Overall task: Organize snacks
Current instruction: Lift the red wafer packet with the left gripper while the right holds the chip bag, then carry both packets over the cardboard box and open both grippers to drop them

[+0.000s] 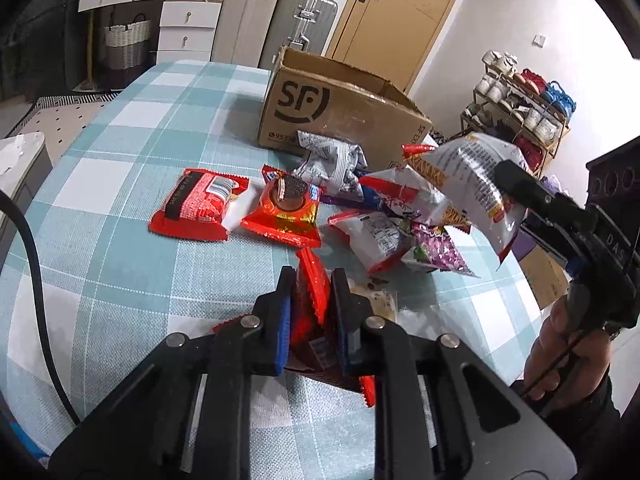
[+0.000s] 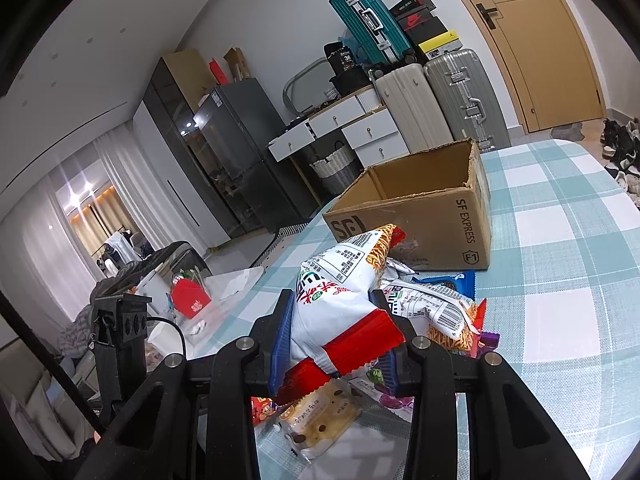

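Table [image 1: 120, 184], teal-and-white check cloth. Cardboard box [image 2: 420, 216], open-topped and standing at the far end. Snack pile [image 1: 372, 204], loose on the cloth just before the box. White noodle-snack bag [image 2: 340, 300], lifted above the pile, pinched at its red end by the closed right gripper [image 2: 334, 336]. Red packet [image 1: 310, 304], clamped on edge in the closed left gripper [image 1: 310, 280].

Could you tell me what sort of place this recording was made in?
Most likely a lived-in home, a combined dining and storage area: a table with a checked cloth, suitcases stacked by a wooden door, and a fridge.
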The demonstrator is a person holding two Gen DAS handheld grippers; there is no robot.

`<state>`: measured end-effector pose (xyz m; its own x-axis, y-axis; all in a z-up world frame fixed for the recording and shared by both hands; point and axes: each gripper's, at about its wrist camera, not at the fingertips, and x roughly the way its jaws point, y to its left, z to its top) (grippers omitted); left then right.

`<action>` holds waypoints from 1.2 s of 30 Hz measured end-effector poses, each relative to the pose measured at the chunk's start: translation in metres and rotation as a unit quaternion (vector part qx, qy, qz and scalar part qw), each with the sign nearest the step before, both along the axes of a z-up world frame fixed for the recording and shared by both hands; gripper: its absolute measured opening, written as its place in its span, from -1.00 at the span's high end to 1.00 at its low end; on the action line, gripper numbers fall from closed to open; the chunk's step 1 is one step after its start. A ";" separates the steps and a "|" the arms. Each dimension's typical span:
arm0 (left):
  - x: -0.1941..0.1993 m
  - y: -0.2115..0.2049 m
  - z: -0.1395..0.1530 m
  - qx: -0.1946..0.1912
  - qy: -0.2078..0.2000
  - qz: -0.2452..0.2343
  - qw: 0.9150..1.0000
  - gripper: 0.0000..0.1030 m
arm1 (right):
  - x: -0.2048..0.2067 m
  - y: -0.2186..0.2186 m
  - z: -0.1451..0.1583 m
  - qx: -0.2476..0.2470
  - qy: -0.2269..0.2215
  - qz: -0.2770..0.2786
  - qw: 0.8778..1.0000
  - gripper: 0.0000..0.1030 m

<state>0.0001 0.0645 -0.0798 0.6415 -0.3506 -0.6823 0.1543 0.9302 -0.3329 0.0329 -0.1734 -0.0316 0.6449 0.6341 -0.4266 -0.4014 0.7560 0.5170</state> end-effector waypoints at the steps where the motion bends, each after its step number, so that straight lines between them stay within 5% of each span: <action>1: 0.000 0.001 0.001 -0.001 -0.002 0.002 1.000 0.71 | 0.000 0.000 0.000 0.000 0.000 0.000 1.000 0.28; 21: -0.001 0.020 0.024 -0.040 -0.027 0.026 0.998 0.74 | 0.000 0.001 0.002 0.000 -0.006 0.000 1.000 0.28; 36: 0.022 0.015 0.088 -0.040 -0.069 0.014 0.997 0.74 | 0.001 0.004 0.010 0.005 -0.008 -0.001 1.000 0.28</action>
<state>0.0218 0.0792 0.0086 0.7370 -0.3806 -0.5586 0.1779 0.9065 -0.3829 0.0336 -0.1691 -0.0212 0.6538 0.6367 -0.4089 -0.4080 0.7517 0.5182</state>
